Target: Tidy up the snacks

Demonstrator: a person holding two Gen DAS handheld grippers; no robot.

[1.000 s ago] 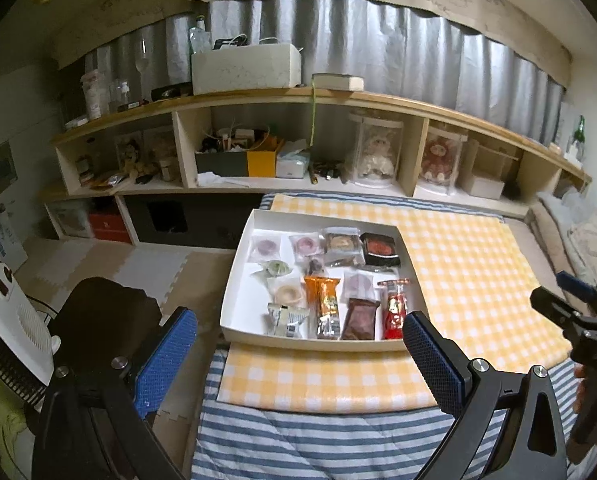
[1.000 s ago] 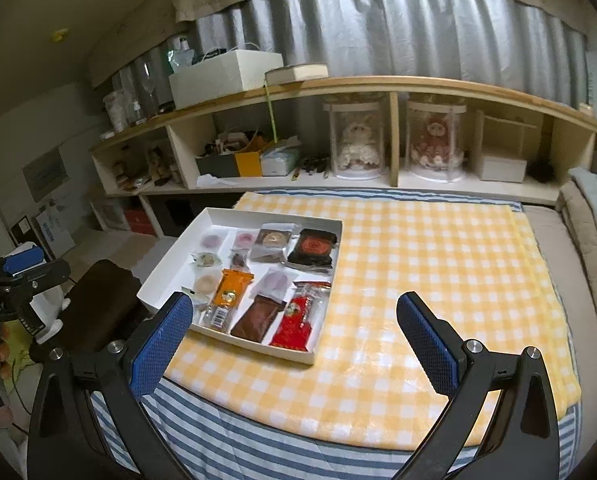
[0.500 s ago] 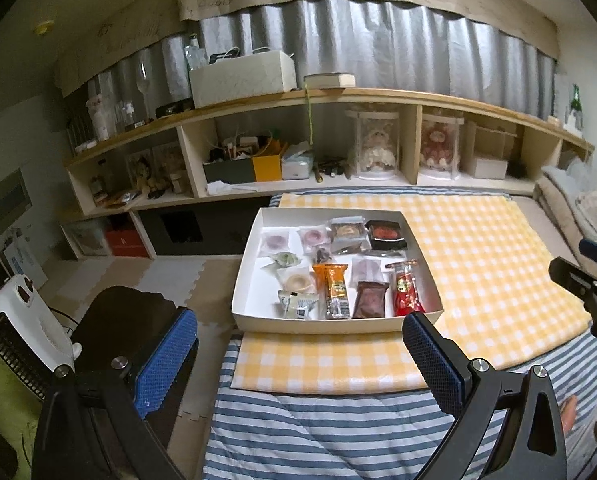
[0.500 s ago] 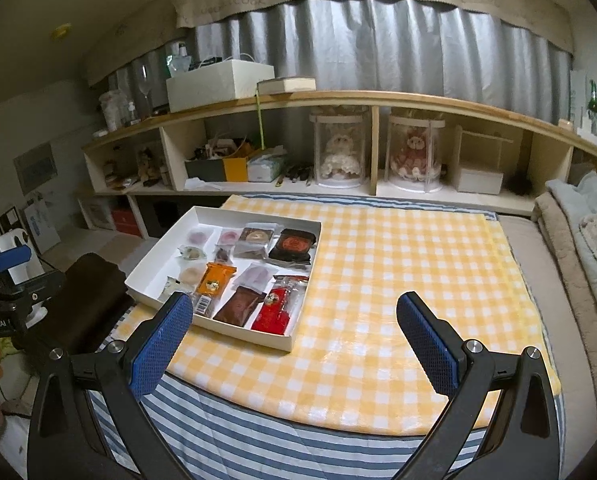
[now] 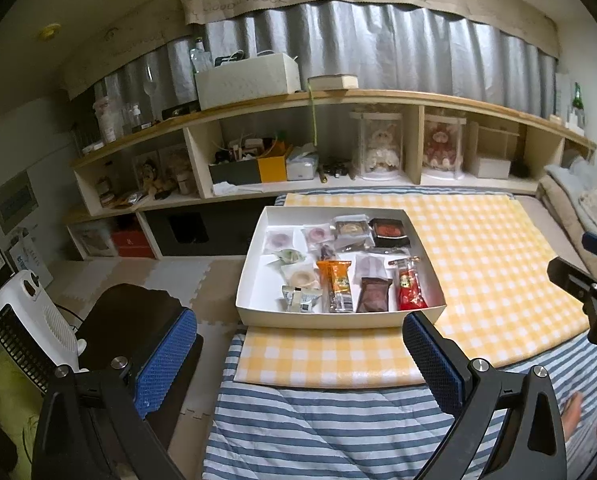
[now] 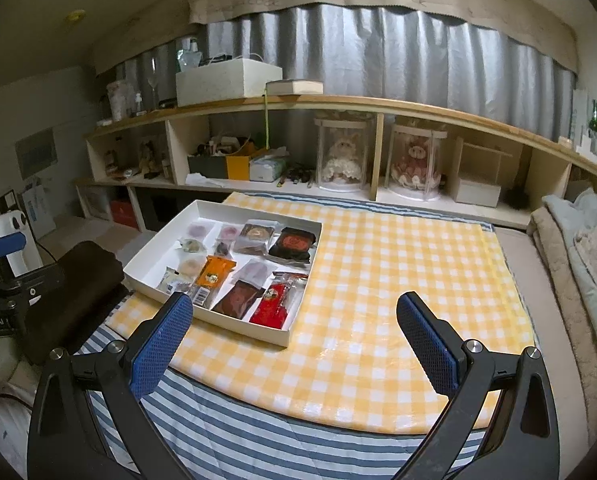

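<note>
Your left tongs [image 5: 298,354] and right tongs [image 6: 294,334] gape wide, holding nothing. The snacks [image 5: 340,262] lie in the white box [image 5: 254,264] on the checked cloth [image 6: 398,280].

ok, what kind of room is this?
Likely a bedroom at home: striped bedding under a checked cloth, low shelf with boxed dolls, blankets piled at right.
</note>
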